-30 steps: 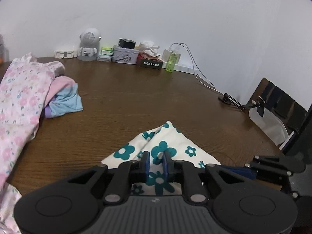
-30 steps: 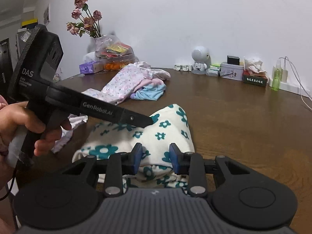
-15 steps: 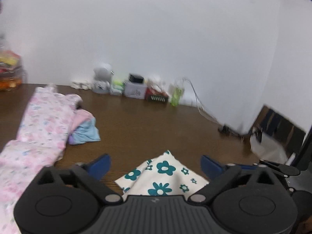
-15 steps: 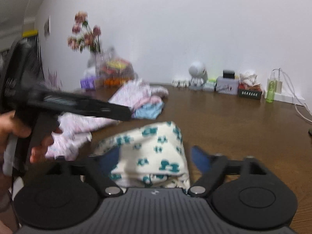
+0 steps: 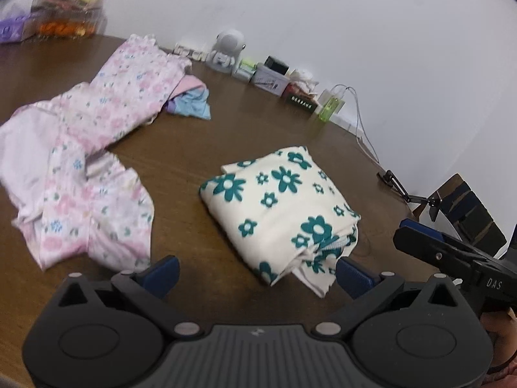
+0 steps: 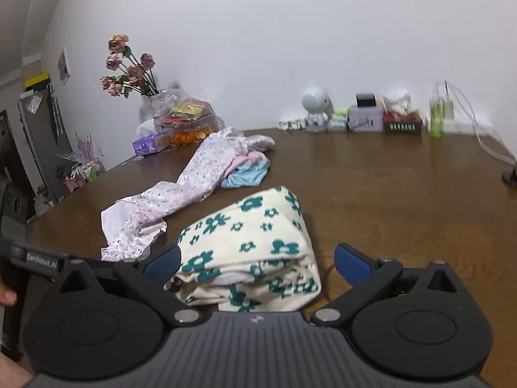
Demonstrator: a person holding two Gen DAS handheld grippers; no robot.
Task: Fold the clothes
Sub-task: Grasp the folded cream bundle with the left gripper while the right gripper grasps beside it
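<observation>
**Both grippers released; one garment folded, others outstanding**

Since a second ago both grippers have let go of the cream garment with teal flowers (image 5: 281,213) and drawn back from it. The left gripper (image 5: 257,273), previously pinched on the fabric, now stands with its jaws fully spread and nothing between the pads. The right gripper (image 6: 257,262) has its jaws opening to their widest; the near edge of the bundle lies between the blue pads, but they do not press on it.

Condition of work: the cream garment rests on the table (image 5: 258,123) as a compact, layered rectangle, its folded edges facing the grippers. This item appears complete, though the near corner looks slightly loose.

Outstanding: a pink floral garment (image 5: 87,148) lies spread and rumpled well to the left of the folded piece, unfolded. A small pink-and-blue item (image 5: 192,103) sits bunched against its far end, also unfolded.

Assessment: roughly one piece done of three visible. The pink floral garment is the likely next item; it will need flattening before any fold.
</observation>
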